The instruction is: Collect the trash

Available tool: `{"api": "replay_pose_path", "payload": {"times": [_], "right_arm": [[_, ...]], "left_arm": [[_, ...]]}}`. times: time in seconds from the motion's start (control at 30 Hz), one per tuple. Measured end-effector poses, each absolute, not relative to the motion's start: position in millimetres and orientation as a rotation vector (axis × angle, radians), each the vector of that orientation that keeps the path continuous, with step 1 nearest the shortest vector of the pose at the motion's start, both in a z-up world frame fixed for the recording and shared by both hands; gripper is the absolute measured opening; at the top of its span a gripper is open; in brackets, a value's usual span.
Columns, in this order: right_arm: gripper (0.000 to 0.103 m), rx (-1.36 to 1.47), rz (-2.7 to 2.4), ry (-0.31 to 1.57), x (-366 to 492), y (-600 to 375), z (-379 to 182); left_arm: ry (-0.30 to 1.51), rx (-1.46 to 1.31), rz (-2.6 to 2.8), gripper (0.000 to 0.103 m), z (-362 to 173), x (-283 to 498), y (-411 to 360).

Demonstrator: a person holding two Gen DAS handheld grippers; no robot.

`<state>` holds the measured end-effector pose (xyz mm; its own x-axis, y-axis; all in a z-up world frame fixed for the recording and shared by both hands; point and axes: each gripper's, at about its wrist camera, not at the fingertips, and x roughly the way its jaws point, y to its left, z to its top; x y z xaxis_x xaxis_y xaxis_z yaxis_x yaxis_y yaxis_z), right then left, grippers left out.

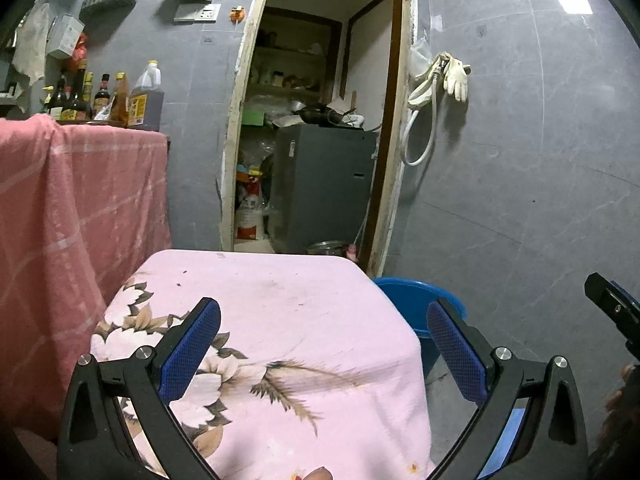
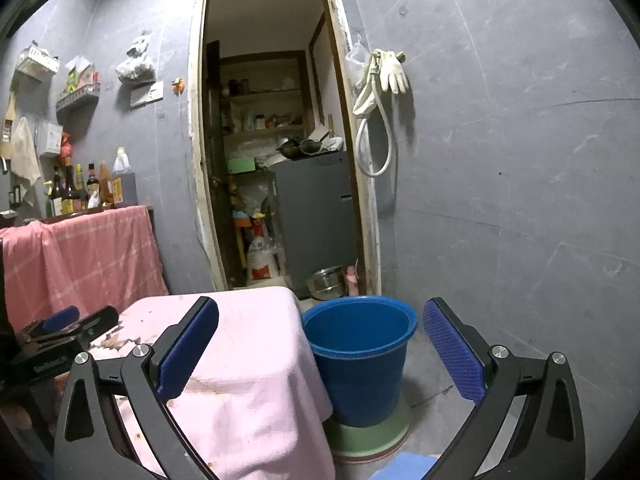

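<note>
A small table under a pink flowered cloth point(image 1: 280, 312) stands in front of me; it also shows in the right wrist view point(image 2: 248, 344). A blue bucket point(image 2: 358, 356) stands on the floor right of the table, on a green base; its rim shows in the left wrist view point(image 1: 416, 300). My left gripper point(image 1: 324, 344) is open and empty above the cloth. My right gripper point(image 2: 320, 348) is open and empty, over the table's right edge and the bucket. No loose trash shows on the cloth, only small specks.
A counter draped in a red checked cloth point(image 1: 80, 216) stands at the left with bottles point(image 1: 104, 96) on it. An open doorway point(image 2: 276, 140) behind leads to a cluttered storeroom. Rubber gloves and a hose point(image 2: 384, 80) hang on the grey wall.
</note>
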<state>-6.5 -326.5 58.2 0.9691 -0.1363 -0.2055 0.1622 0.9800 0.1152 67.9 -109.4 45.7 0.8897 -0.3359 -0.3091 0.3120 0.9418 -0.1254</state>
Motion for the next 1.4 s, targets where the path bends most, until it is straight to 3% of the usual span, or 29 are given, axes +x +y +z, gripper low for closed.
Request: {"api": "replay_pose_path", "payload": {"times": [1.4], "right_arm": [[0.103, 0.069, -0.234, 0.265, -26, -303, 10]], "left_arm": [[0.298, -0.014, -0.224, 0.101, -2, 32, -80]]}}
